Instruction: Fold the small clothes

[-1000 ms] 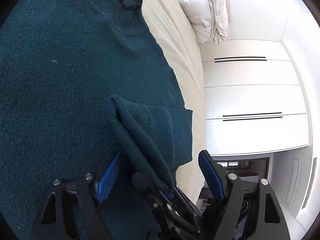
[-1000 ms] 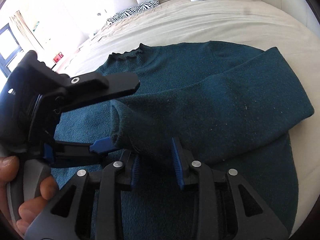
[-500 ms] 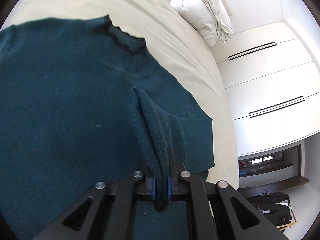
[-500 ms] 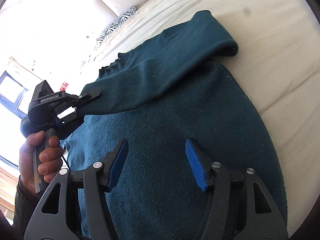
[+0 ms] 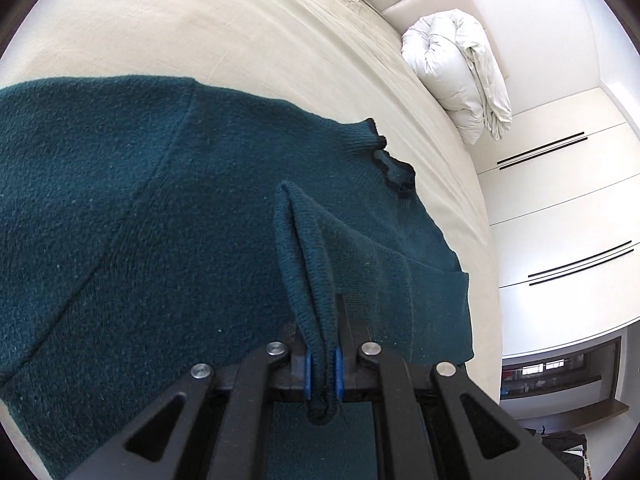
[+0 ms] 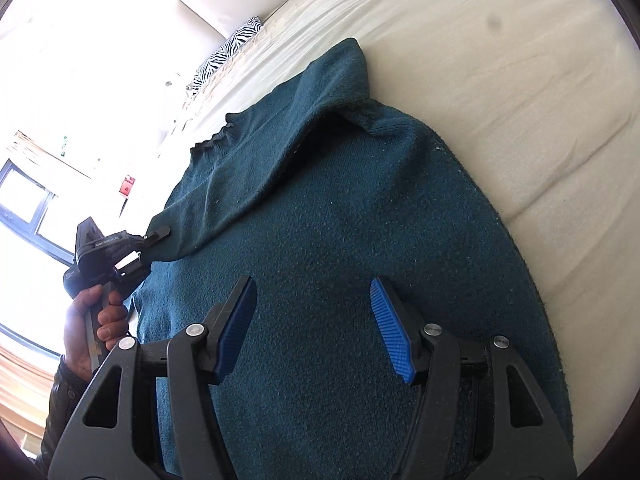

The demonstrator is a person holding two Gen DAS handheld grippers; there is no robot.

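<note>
Pinching sweater cuff (image 5: 316, 280); bed (image 5: 200, 32) beyond hem.

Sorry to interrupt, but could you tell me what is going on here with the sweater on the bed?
A person is folding a dark teal sweater spread on a cream bed. The left gripper is shut on the cuff of one sleeve, which is drawn across the sweater's body. The right gripper hovers open above the lower part of the sweater, holding nothing. A rolled white duvet lies at the head of the bed.
</note>
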